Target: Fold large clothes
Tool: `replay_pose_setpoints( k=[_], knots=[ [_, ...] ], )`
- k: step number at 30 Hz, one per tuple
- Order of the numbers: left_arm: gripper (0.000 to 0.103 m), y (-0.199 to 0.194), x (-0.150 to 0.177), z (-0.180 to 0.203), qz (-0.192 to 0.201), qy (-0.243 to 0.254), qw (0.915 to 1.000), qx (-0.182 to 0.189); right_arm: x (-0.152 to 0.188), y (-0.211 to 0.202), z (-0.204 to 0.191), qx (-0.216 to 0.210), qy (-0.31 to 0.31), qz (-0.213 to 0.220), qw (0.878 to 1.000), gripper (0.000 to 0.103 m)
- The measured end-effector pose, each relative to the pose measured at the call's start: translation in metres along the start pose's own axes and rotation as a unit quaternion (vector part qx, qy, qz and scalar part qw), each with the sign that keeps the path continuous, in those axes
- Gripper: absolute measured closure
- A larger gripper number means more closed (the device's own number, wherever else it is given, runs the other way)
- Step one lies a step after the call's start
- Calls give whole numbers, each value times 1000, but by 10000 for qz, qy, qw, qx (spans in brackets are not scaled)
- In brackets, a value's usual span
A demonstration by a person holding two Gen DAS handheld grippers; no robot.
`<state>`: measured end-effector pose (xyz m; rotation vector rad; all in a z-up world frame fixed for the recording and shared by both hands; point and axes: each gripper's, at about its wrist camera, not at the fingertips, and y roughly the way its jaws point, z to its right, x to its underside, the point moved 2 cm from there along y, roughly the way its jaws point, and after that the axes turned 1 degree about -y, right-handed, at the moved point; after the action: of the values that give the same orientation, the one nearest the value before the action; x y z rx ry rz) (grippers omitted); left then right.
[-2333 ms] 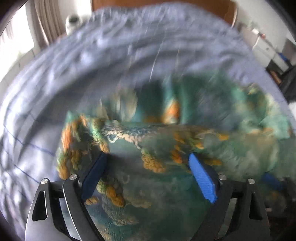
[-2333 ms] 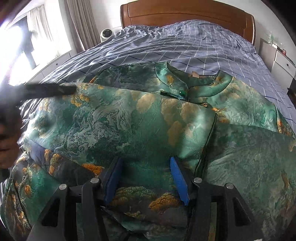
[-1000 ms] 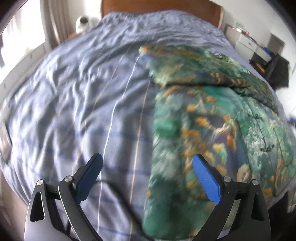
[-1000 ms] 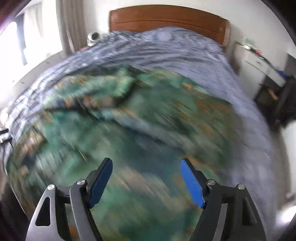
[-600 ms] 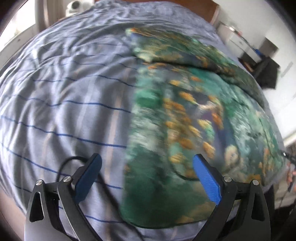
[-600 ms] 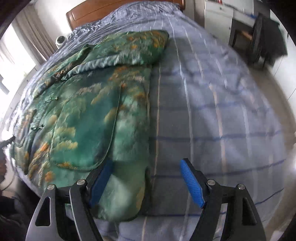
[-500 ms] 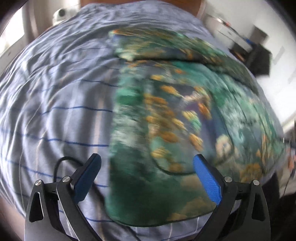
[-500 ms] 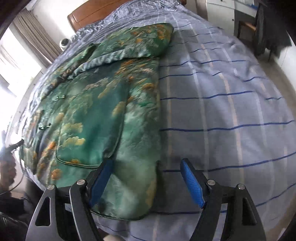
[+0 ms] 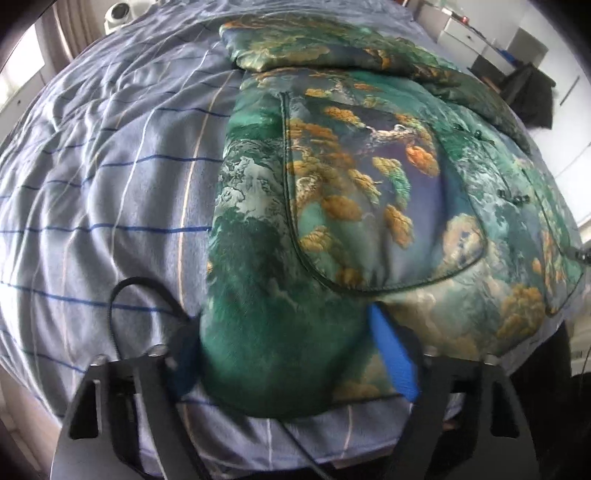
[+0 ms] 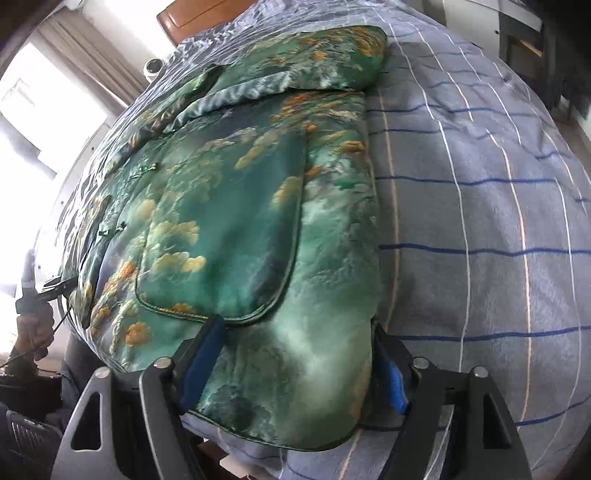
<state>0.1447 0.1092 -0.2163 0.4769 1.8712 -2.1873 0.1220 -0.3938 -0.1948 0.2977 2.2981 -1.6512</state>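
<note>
A padded green jacket with orange and white cloud patterns (image 9: pixel 351 177) lies flat on the bed, its sleeves folded across the top. My left gripper (image 9: pixel 288 354) straddles the jacket's lower left hem corner, jaws open around the thick fabric; the left finger is partly hidden by it. In the right wrist view the same jacket (image 10: pixel 236 206) shows its pocket panel. My right gripper (image 10: pixel 291 365) straddles the lower right hem corner, jaws open on both sides of the padding.
The bed has a grey-blue checked cover (image 9: pixel 110 166) (image 10: pixel 480 221) and a wooden headboard (image 10: pixel 207 11). A black cable (image 9: pixel 125 295) loops on the cover by my left gripper. A curtained window (image 10: pixel 44 103) is on the left, white drawers (image 9: pixel 472 33) on the right.
Both grippers have moved forward from hovering over the bed edge onto the jacket's bottom hem corners, and the jaws have narrowed around the fabric.
</note>
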Motion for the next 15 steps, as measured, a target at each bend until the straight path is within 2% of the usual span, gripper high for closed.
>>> replay_pose_setpoints(
  k=[1,3,4,5,6,7,8,15],
  knots=[
    [36,-4,3,0,0,16,10000,-26,-1,-1,-3,-4,-8,5,10000,37],
    [61,-11,6,-3,4,10,10000,-78,-3,-5,-6,49,-43,48,10000,56],
    [69,-14,6,-4,20,7,10000,-90,-3,-8,-7,89,-46,87,9999,67],
    [82,-18,6,-4,45,-2,9999,-93,-5,-11,-7,114,-25,131,9998,73],
    [88,-22,5,-4,71,-24,10000,-39,-6,-15,-8,78,18,175,9998,76],
    [89,-24,0,-7,105,-49,9999,-9,-7,-19,-9,47,29,223,9997,82],
    [91,-27,-2,-7,147,-68,9999,5,-9,-23,-11,25,9,263,9997,84],
    [94,-72,-10,-10,680,-360,9963,373,-19,-55,-25,-68,-142,590,9981,87]
  ],
)
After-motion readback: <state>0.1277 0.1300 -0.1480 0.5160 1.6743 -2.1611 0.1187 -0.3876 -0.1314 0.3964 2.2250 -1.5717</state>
